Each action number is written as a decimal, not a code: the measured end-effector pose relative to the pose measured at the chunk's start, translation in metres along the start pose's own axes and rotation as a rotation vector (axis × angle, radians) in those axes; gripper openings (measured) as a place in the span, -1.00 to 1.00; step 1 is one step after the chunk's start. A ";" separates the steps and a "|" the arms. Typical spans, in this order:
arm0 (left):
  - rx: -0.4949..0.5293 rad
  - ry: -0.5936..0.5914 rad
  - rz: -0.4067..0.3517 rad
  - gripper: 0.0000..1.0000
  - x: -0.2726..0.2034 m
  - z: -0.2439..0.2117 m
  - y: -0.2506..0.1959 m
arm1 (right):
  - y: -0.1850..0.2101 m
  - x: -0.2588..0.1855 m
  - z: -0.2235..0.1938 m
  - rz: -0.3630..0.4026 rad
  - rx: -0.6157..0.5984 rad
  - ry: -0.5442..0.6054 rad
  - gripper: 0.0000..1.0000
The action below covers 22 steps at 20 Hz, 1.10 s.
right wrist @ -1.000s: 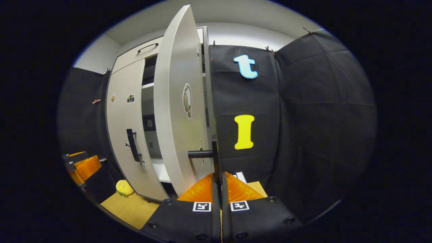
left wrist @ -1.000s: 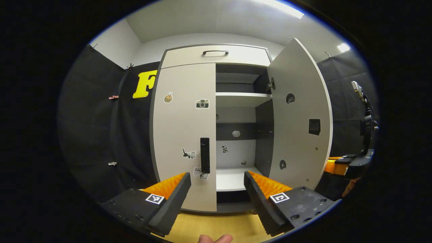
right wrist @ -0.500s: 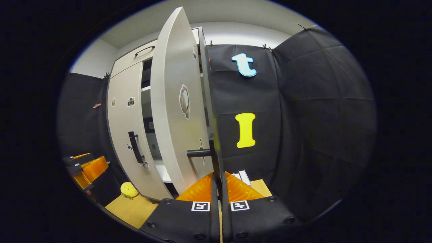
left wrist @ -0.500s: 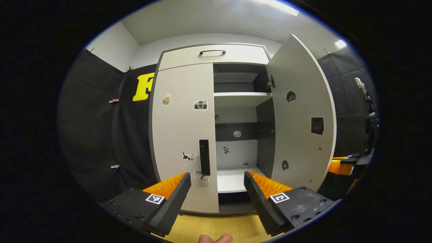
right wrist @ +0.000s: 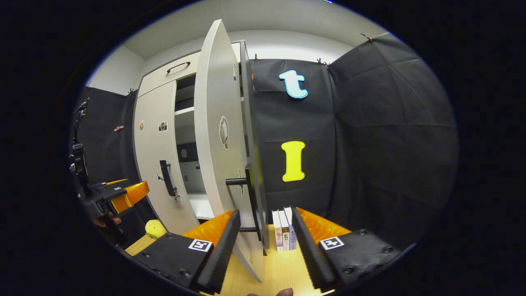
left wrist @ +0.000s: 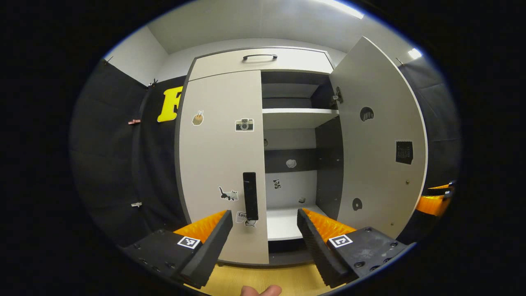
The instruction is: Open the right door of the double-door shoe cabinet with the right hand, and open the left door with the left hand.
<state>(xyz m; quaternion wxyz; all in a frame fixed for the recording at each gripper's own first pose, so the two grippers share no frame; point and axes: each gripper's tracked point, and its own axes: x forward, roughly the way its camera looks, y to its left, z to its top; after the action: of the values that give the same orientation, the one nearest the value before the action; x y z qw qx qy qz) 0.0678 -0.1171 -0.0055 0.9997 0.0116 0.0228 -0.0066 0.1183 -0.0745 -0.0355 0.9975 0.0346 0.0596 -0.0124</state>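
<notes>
Right pale-grey cabinet door [left wrist: 376, 139] stands open, my right tool [right wrist: 263, 230] spread wide; my wide left tool [left wrist: 263, 230] should straddle the black bar handle [left wrist: 250, 196] squarely.

You won't find a word here you can read with certainty. On the left door [left wrist: 222, 164], a small sticker [left wrist: 241, 214] beside the black handle [left wrist: 250, 196] carries lettering too small to make out. The spines of the three books [right wrist: 283, 230] standing on the floor bear print, too fine to read. Each finger of your left gripper [left wrist: 264, 213] and right gripper [right wrist: 265, 211] wears a square black-and-white code tag [left wrist: 188, 242], with no letters.
</notes>
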 end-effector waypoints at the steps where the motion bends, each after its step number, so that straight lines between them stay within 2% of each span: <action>1: 0.000 0.007 -0.008 0.95 0.007 -0.002 0.001 | -0.005 -0.001 0.001 -0.017 -0.003 -0.011 0.55; 2: -0.001 0.007 -0.007 0.96 0.014 -0.001 0.003 | -0.009 -0.005 0.004 -0.036 -0.008 -0.020 0.84; 6: 0.018 0.008 0.018 0.99 0.050 -0.006 0.016 | -0.024 -0.014 0.009 -0.101 -0.026 -0.047 0.92; 9: 0.044 0.010 0.041 0.95 0.080 -0.011 0.030 | -0.025 -0.018 0.013 -0.100 -0.012 -0.067 0.95; 10: 0.053 0.012 0.042 0.94 0.092 -0.013 0.034 | -0.023 -0.019 0.015 -0.095 -0.002 -0.069 0.84; 11: 0.050 0.010 0.038 0.94 0.102 -0.014 0.035 | -0.024 -0.020 0.015 -0.095 0.003 -0.068 0.95; 13: 0.025 0.007 0.034 0.93 0.119 -0.018 0.040 | -0.026 -0.023 0.016 -0.098 -0.003 -0.073 0.95; 14: 0.020 0.011 0.044 0.82 0.128 -0.020 0.044 | -0.028 -0.023 0.016 -0.103 -0.011 -0.072 0.96; 17: 0.039 0.027 0.067 0.77 0.151 -0.029 0.051 | -0.035 -0.028 0.016 -0.118 -0.019 -0.066 0.95; 18: 0.047 0.028 0.063 0.73 0.158 -0.031 0.051 | -0.037 -0.029 0.016 -0.123 -0.016 -0.066 0.95; 19: 0.053 0.027 0.064 0.60 0.162 -0.033 0.051 | -0.039 -0.028 0.016 -0.128 -0.014 -0.065 0.95; 22: 0.058 0.030 0.057 0.13 0.172 -0.037 0.048 | -0.045 -0.027 0.014 -0.144 -0.010 -0.056 0.96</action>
<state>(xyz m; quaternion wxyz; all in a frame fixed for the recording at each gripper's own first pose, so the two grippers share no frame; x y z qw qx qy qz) 0.2382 -0.0700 -0.0489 0.9982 0.0413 0.0374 0.0213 0.0918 -0.1200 -0.0211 0.9955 0.0247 0.0342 -0.0850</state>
